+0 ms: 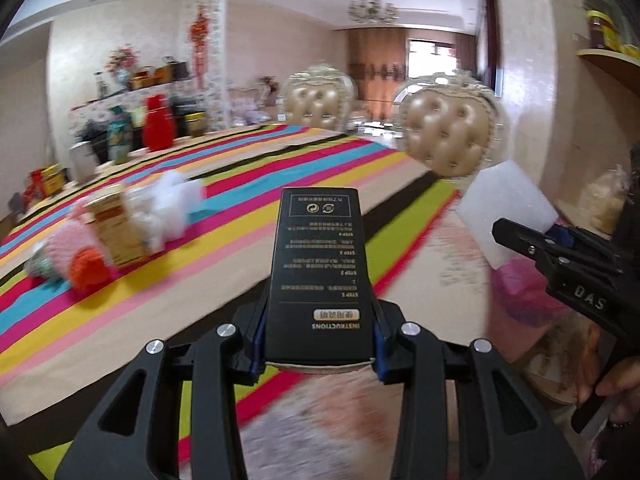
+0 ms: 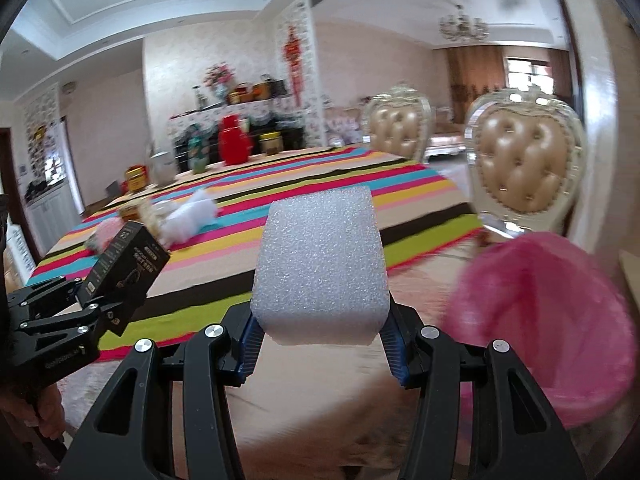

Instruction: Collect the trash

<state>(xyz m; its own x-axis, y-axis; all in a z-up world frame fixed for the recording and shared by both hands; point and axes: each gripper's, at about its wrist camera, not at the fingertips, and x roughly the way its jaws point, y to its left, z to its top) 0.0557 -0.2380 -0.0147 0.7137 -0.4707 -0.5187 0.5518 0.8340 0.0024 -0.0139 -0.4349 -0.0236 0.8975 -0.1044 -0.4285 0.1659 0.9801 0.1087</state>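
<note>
Nearest, clamped between the blue pads of the left gripper: a slim black rectangular cardboard box with white printed instructions, pointing away over the table edge. Likewise pinched in the right gripper: a white rectangular block of packing foam, upright, its lower end squeezed by the blue pads. Seen from the left wrist, the same foam block and right gripper off to the right, with a hand on the handle at the frame edge. Seen from the right wrist, the black box and left gripper off to the left, tilted.

Just beyond the foam, low on the right: a pink plastic bag-lined bin, blurred, standing beside the table rather than on it.

Underneath and ahead: a table under a beige patterned cover and a cloth of bright multicoloured stripes. Farther along the stripes, to the left: a blurred heap of loose items, white fluffy stuff, a pink piece, an orange one and a tan carton, still lying on the table.

Past the far edge: two gold tufted chairs with ornate pale frames. At the table's far left end: a red vase-shaped container among jars, too blurred to tell apart. Overhead at the back: a chandelier.
</note>
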